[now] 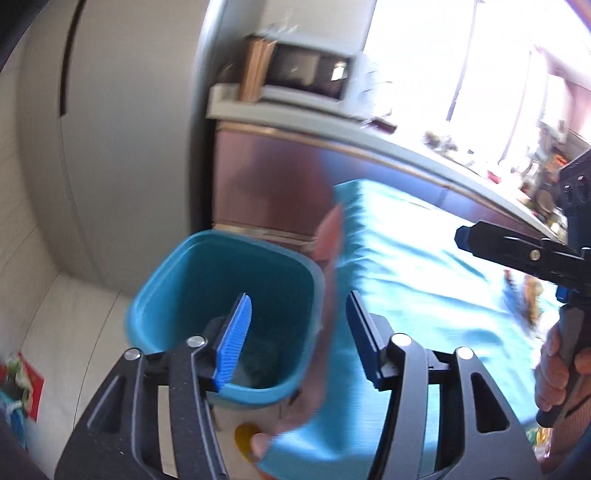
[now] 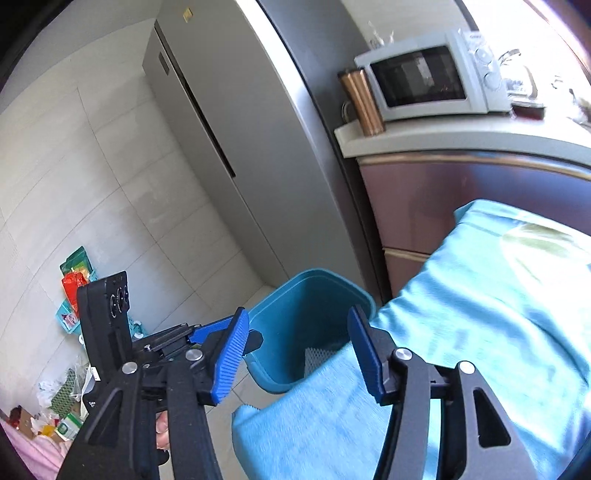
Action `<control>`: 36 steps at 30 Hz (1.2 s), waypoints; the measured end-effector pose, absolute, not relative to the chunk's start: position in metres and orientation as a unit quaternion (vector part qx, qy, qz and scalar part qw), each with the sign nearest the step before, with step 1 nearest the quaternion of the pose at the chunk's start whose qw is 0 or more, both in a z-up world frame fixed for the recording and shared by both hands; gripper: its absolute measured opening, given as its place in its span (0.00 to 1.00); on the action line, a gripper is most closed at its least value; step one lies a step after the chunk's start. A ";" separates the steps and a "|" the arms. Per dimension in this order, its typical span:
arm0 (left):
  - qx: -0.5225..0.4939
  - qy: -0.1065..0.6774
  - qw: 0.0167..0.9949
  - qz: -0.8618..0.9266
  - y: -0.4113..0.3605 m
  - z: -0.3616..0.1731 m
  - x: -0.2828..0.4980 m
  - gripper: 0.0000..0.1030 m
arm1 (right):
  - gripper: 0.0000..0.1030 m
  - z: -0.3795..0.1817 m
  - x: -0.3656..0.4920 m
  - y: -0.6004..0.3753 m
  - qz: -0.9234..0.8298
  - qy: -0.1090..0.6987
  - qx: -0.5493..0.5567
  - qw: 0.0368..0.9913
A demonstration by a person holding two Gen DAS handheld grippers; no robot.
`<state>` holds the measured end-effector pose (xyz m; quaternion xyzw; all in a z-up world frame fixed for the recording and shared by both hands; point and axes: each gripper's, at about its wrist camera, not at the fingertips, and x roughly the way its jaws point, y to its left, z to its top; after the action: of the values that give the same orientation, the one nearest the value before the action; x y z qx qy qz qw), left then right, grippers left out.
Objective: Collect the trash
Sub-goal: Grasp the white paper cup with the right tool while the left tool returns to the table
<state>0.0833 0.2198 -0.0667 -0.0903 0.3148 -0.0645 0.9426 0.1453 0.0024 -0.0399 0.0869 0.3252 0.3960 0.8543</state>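
**Both grippers open above the blue bin**

The left gripper [image 1: 295, 332], a black frame with ribbed blue pads, stands with its jaws parted about halfway and nothing between them. Beyond its fingertips sits the square blue plastic trash bin [image 1: 207, 258] on the pale tiled floor [image 1: 74, 332], just beside the table covered with a light blue cloth [image 1: 424, 277]. A blurred pinkish shape [image 1: 328, 258] lies along the cloth's edge next to the bin; what it is cannot be told. At the right of the left wrist view a person's hand [image 1: 554, 369] grips the handle of the other tool.

The right gripper [image 2: 295, 350], of the same build, is likewise parted about halfway and holds nothing. Through its jaws the bin [image 2: 295, 295] shows, with something pale and mesh-like [image 2: 316, 356] at its bottom. Loose packets and wrappers [image 2: 74, 280] lie on the floor at the left.

A grey refrigerator [image 2: 229, 110] stands behind the bin, and a white microwave oven [image 2: 424, 77] rests on the countertop [image 2: 443, 140]. A small yellow label on the refrigerator [image 2: 188, 14] is too small to read; no writing is legible anywhere.
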 end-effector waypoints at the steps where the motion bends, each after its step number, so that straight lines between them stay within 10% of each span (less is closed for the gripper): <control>1: -0.086 0.308 0.944 -0.076 0.210 -0.062 0.080 0.56 | 0.53 -0.037 0.140 -0.007 0.392 0.320 0.087 0.858; 36: 0.054 0.360 0.824 -0.434 -0.088 -0.084 0.038 0.64 | 0.70 -0.092 0.011 -0.276 0.097 0.316 0.180 0.926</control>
<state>0.0378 -0.0875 -0.0836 0.0537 0.3601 -0.4337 0.8242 0.0113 -0.2759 -0.0923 0.1800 0.3159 0.0974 0.9265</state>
